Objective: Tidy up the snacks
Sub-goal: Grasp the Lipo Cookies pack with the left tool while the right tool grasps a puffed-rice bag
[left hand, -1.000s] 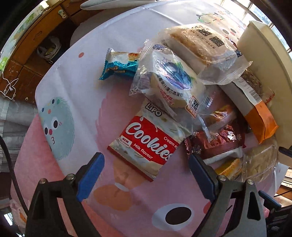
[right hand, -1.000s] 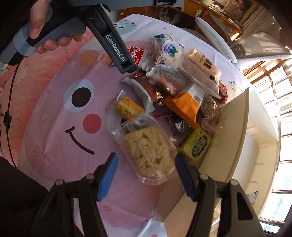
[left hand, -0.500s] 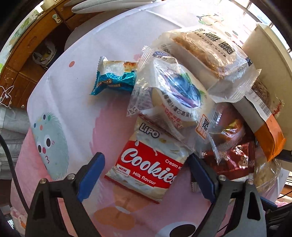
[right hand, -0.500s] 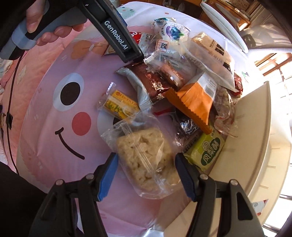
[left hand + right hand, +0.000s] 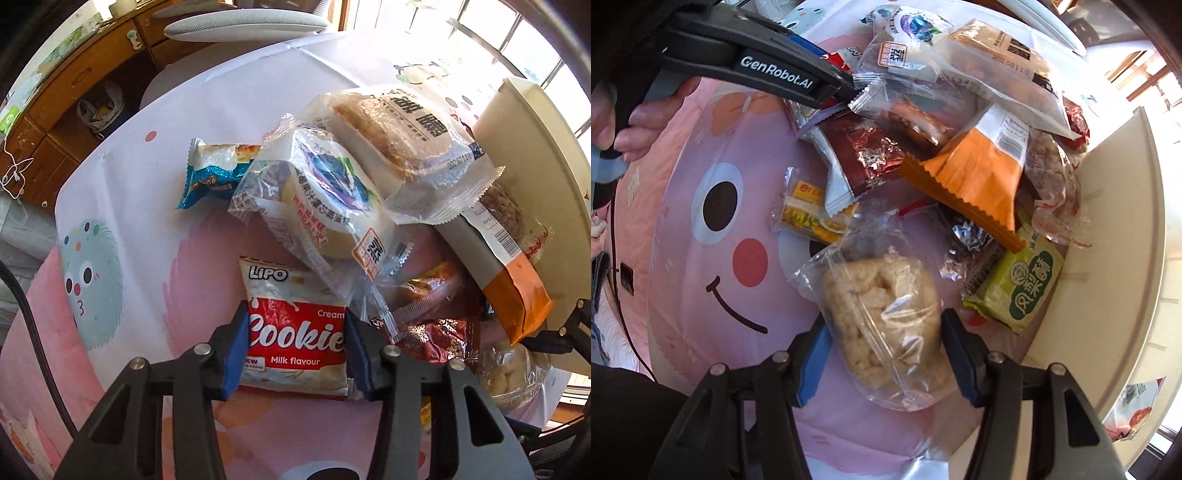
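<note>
Snacks lay heaped on the pink cartoon tablecloth (image 5: 701, 295) beside a white bin (image 5: 1108, 258). The left gripper (image 5: 293, 349) pinched the Lipo cookies pack (image 5: 295, 332) between its 2 blue pads; the right gripper (image 5: 882, 358) straddled a clear puffed-rice bag (image 5: 882, 314), pads touching its sides.

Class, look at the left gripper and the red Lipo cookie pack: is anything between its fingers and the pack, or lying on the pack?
Nothing stands between them: the left gripper already has a finger on each side of the cookie pack. However, the blueberry cake wrapper overlaps the pack's upper right corner.
</note>
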### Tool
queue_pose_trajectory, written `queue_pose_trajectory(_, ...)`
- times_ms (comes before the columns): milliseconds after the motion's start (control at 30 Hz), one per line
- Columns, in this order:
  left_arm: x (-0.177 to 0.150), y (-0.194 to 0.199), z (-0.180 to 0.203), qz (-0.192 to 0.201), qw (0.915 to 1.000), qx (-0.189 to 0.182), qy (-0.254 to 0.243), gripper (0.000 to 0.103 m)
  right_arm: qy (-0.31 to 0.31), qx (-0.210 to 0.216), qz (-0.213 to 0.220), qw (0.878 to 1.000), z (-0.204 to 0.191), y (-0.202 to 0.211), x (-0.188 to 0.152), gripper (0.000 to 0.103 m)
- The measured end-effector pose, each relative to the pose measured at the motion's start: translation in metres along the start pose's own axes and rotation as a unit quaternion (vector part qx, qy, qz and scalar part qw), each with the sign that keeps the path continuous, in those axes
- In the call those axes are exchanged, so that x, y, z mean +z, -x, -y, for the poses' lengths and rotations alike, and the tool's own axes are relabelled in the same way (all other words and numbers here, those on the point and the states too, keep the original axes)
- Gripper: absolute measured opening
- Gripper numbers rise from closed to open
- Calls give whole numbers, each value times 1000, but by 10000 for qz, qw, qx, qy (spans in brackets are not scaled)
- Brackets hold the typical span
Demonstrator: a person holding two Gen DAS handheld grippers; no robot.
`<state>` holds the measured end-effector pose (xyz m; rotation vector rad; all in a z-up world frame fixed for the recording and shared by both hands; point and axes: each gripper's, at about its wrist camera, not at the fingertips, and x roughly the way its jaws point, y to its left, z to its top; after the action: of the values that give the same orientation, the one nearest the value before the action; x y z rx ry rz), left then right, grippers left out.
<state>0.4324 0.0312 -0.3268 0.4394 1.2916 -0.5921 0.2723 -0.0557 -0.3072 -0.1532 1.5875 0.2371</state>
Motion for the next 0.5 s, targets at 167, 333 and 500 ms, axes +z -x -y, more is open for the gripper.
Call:
queue_pose_trajectory(167, -5, 2, -1, -33, 9995, 52, 306, 45, -402, 265, -205, 9986, 24, 0, 11, 57)
queue_pose_trajectory(333, -21, 15, 0, -76, 9981, 76, 611, 45, -615, 369, -323, 9969, 35, 0, 10, 56)
queue_pose_trajectory(500, -33, 40, 6, 45, 9968, 149, 780, 45, -980, 635, -426, 9922, 38, -1, 13, 56)
